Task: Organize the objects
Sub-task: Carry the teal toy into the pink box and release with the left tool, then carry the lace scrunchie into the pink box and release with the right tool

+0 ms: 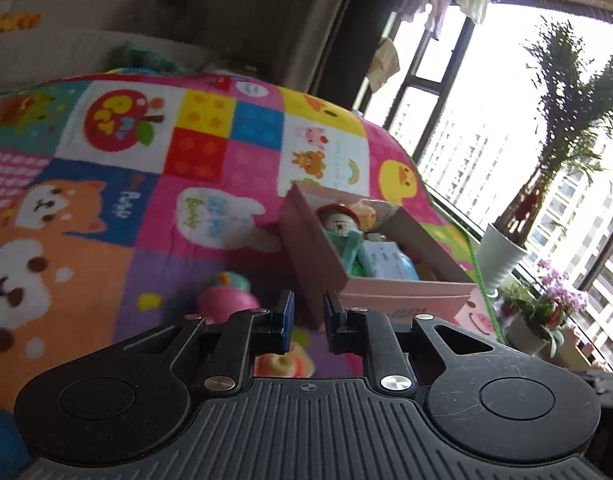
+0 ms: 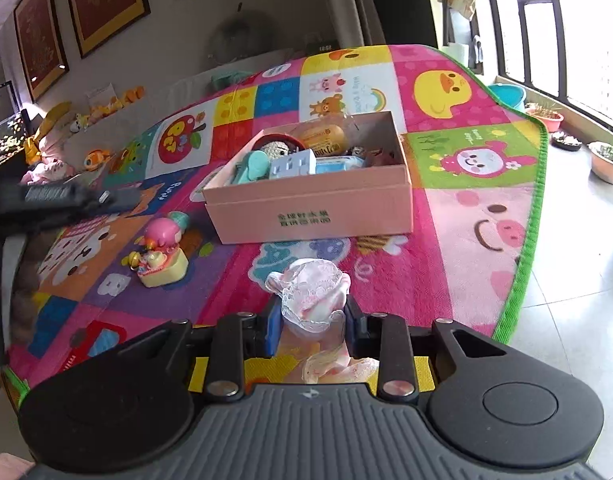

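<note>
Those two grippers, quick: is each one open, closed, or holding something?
Left gripper: closed, holding nothing.
Right gripper: closed on a lacy white-and-pink cloth.

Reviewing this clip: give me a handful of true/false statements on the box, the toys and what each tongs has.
1. The right tongs grip a lacy pink-white cloth. True.
2. The pink box is empty. False: it holds a crocheted doll and other items.
3. The left tongs hold the doll. False: they are shut on nothing.
4. A pink-topped toy lies on the mat outside the box. True.
</note>
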Available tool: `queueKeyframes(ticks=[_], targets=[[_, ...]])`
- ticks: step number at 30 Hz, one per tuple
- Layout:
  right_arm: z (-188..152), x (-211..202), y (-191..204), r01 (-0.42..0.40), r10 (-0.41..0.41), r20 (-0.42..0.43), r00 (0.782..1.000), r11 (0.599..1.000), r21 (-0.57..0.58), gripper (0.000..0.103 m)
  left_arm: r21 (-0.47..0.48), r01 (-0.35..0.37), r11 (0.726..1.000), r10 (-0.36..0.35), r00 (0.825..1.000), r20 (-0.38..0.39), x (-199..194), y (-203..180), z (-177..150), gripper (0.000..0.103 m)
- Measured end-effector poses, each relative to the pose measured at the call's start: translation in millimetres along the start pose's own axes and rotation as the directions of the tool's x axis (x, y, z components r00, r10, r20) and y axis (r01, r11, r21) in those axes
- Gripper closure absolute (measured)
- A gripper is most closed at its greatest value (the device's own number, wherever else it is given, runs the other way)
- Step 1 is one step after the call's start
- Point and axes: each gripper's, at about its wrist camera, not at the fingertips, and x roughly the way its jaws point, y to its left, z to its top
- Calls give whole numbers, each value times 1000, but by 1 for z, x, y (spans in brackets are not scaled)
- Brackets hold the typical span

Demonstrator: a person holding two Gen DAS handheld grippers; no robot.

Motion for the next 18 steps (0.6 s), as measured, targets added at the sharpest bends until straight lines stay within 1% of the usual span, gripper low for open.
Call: queueKeyframes(ticks=[2, 4, 6, 9, 11, 14, 16, 18], targets=[[17, 1, 3, -4, 4, -7, 1000, 1000, -17, 73, -51, -32, 998, 32, 999, 1, -10, 19, -9, 86], [40, 6, 4, -2, 2, -14, 1000, 1000, -24, 73, -88, -19, 996, 17, 1000, -16, -12, 34, -15, 86], [64, 13, 9, 5, -6, -15, 1000, 999, -38, 73, -92, 0, 996, -3, 1000, -28, -10, 39, -20, 86], [111, 35, 21, 38, -39, -11, 999, 995, -89, 73, -65, 24, 998, -26, 999, -29, -3, 40, -22, 86], [146, 59, 28, 30, -34, -41, 999, 997, -74, 73, -67, 12, 998, -13, 1000, -25, 2, 44, -21, 86], [195, 107, 38, 17, -18, -91, 996, 1000, -18, 73, -118, 8, 993, -9, 1000, -10, 4, 60, -24, 86], [219, 143, 45, 10, -4, -126, 992, 999, 44, 73, -148, 33, 988, -35, 999, -9, 5, 68, -30, 86], [232, 178, 51, 13, 0, -144, 990, 996, 87, 73, -147, 52, 988, -55, 998, -14, 7, 73, -37, 86]])
